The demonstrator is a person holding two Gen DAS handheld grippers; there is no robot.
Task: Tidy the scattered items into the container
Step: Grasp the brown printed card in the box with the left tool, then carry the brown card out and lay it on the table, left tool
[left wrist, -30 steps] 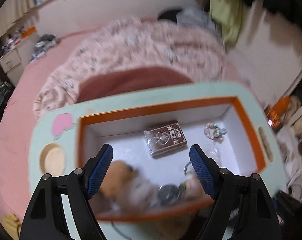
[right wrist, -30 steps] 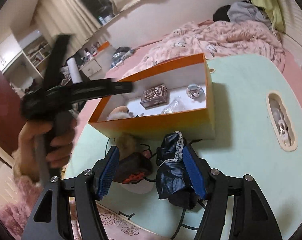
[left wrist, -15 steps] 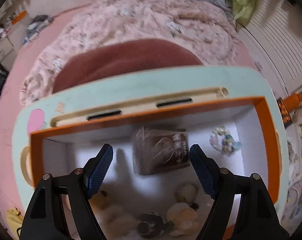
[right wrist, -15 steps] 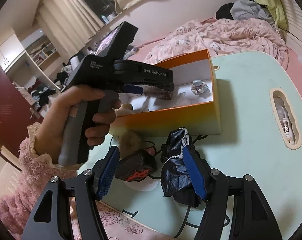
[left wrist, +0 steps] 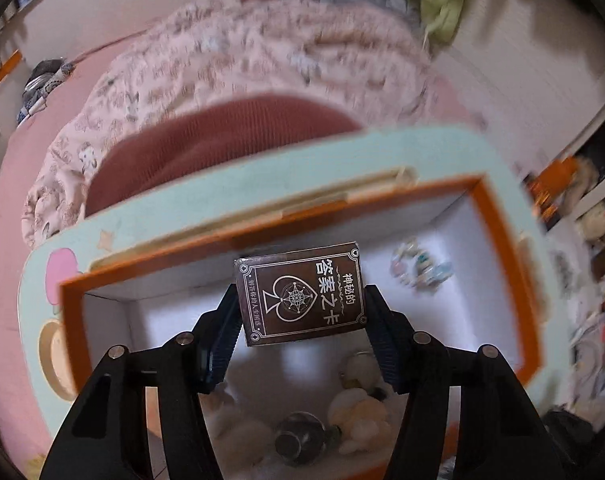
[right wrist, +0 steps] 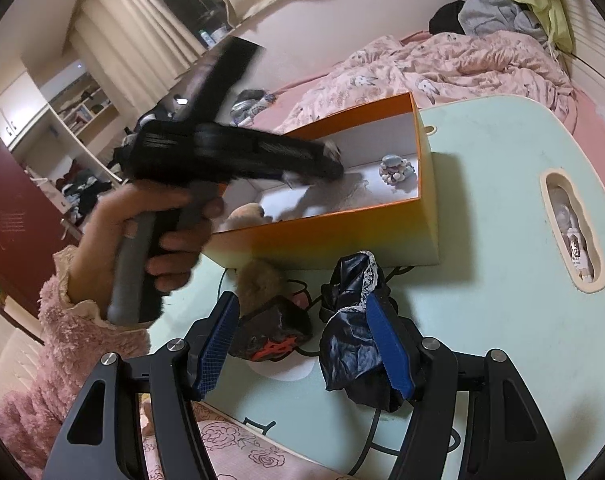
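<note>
Lifted off the floor of the orange-rimmed cardboard box [left wrist: 498, 240] since 1 second ago, the brown card pack [left wrist: 300, 300] printed "神秘的答案之卡" sits between the closing left gripper [left wrist: 300, 334] pads, while the right gripper [right wrist: 302, 344] hangs half-open over a crumpled black bag [right wrist: 352, 344], its contents hidden.

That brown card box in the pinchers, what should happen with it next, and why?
Probably the left gripper should finish closing on the brown card box before lifting it at all. Its jaws are closing with the card box between them, over the inside of the orange box. Where it should go next I can't tell. The right gripper waits open over the table.
</note>
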